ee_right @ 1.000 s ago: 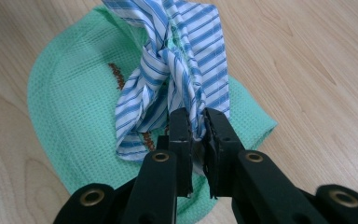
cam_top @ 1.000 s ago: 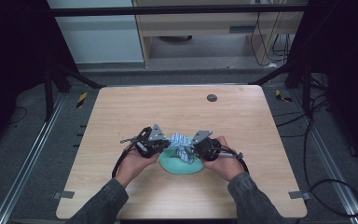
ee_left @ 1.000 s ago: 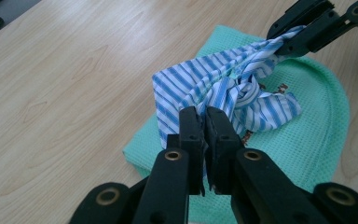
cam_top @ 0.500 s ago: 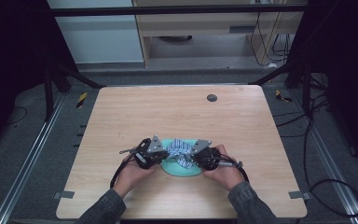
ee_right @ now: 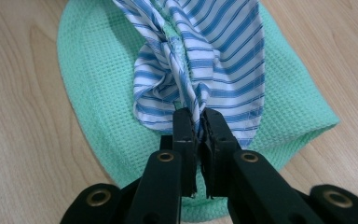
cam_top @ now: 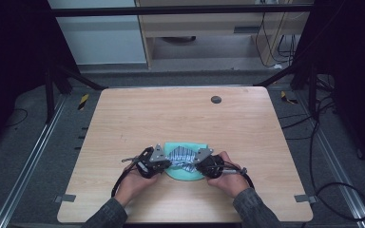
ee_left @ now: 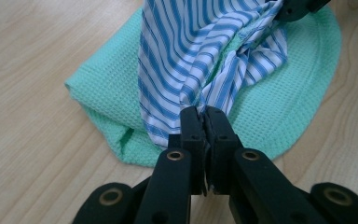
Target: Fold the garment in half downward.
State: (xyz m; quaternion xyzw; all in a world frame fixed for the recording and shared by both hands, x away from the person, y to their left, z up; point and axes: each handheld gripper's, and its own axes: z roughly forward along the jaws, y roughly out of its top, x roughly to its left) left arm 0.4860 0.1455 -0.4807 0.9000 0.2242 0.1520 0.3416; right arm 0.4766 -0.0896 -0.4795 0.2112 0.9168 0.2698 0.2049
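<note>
A blue-and-white striped cloth [cam_top: 181, 157] lies bunched on top of a mint-green waffle cloth [cam_top: 186, 172] near the table's front edge. My left gripper [cam_top: 164, 164] is shut on the striped cloth's left end [ee_left: 186, 100], its jaws pinching the fabric at the tips. My right gripper [cam_top: 197, 165] is shut on the opposite end of the striped cloth [ee_right: 193, 100]. The striped cloth [ee_left: 200, 51] is stretched and gathered between the two grippers, above the green cloth [ee_left: 105, 88]. In the right gripper view the green cloth [ee_right: 98, 70] spreads flat under the striped one.
The wooden table [cam_top: 180, 116] has a dark round grommet [cam_top: 216, 99] at the back. Both hands rest close to the front edge. Black frame posts and loose cables stand beyond the table's sides.
Both grippers have moved toward the front edge of the table, dragging the striped and green cloths with them. Both stay shut on the striped cloth.
</note>
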